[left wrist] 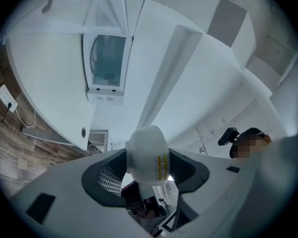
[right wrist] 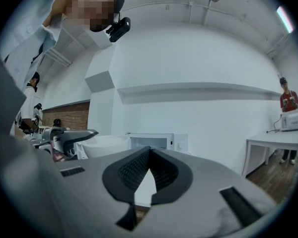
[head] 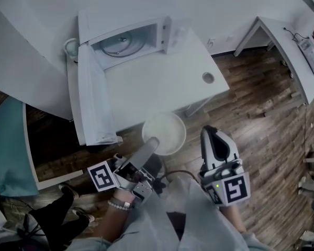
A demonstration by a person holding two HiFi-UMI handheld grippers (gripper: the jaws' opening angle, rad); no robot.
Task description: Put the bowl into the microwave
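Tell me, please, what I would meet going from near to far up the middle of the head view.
left tongs, closed on the bowl's rim → bowl → white table → microwave, door open, with its glass turntable

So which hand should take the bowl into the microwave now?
Left. The left tongs grip the bowl by its rim, facing the open microwave; the right tongs are shut and empty.
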